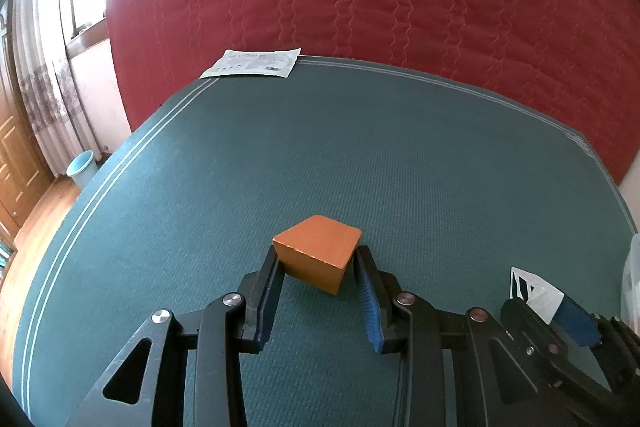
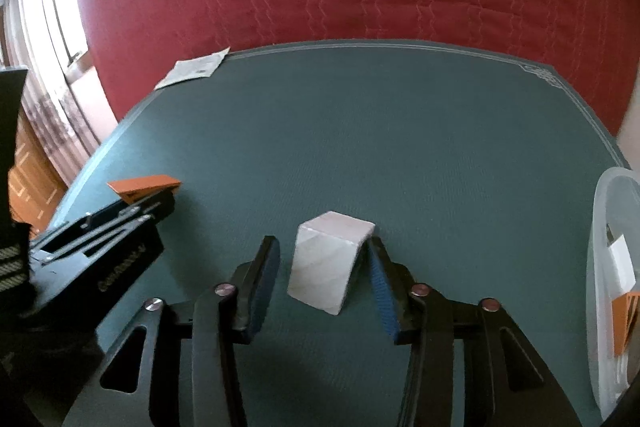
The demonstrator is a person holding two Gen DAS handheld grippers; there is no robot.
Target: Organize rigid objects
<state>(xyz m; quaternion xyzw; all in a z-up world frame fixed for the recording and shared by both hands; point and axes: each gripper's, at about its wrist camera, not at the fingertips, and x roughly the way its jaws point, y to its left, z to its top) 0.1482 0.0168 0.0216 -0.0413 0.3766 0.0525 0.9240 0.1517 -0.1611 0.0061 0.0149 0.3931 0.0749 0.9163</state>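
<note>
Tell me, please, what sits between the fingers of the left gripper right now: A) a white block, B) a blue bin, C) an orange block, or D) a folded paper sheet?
C: in the left wrist view the orange block sits between the fingers of the left gripper, while the white block lies at the right gripper.

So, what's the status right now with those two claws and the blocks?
Left gripper shut on orange block. Right gripper open around white block, one pad not touching. Mat bare between white block and clear bin.
</note>
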